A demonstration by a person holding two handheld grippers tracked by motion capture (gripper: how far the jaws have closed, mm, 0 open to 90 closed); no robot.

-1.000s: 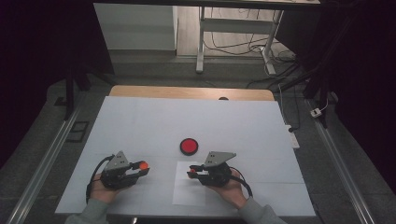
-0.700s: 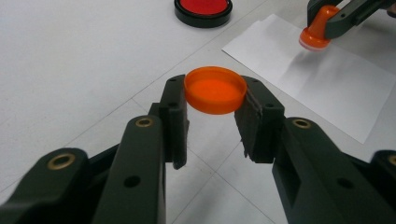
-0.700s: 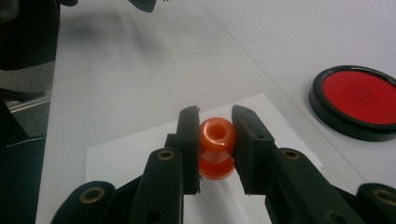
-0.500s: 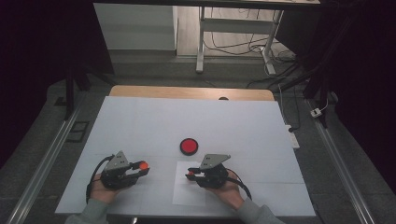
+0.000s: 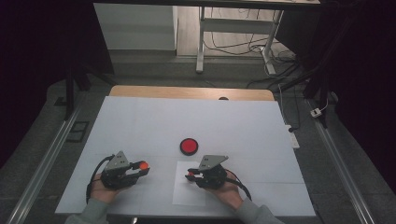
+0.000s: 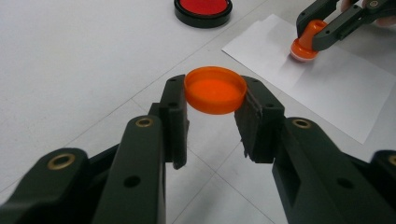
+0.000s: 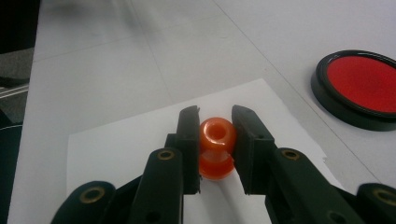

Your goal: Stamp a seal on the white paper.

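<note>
1. High view: the white table [image 5: 154,121] spans the middle of the scene, with a bare wooden strip along its far edge.
2. A white sheet of paper [image 5: 184,193] lies flat on the near part of the table, in front of the person's right hand.
3. The right gripper [image 5: 192,174] reaches over the paper's upper part. Its jaws are clamped on an orange stamp [image 7: 216,148], which stands upright with its base down on the paper; in the right gripper view the pads press its narrow neck from both sides.
4. The left gripper [image 5: 142,166] sits over the bare table, well to the left of the paper. Its jaws are closed on an orange cap [image 6: 215,89], gripped by its rim with the hollow side up and held just above the table.
5. A round red ink pad [image 5: 189,146] in a black case lies open on the table, just beyond the paper's far edge and between the two grippers.
6. In the left gripper view, the stamp [image 6: 304,44] shows on the paper to the upper right.
</note>
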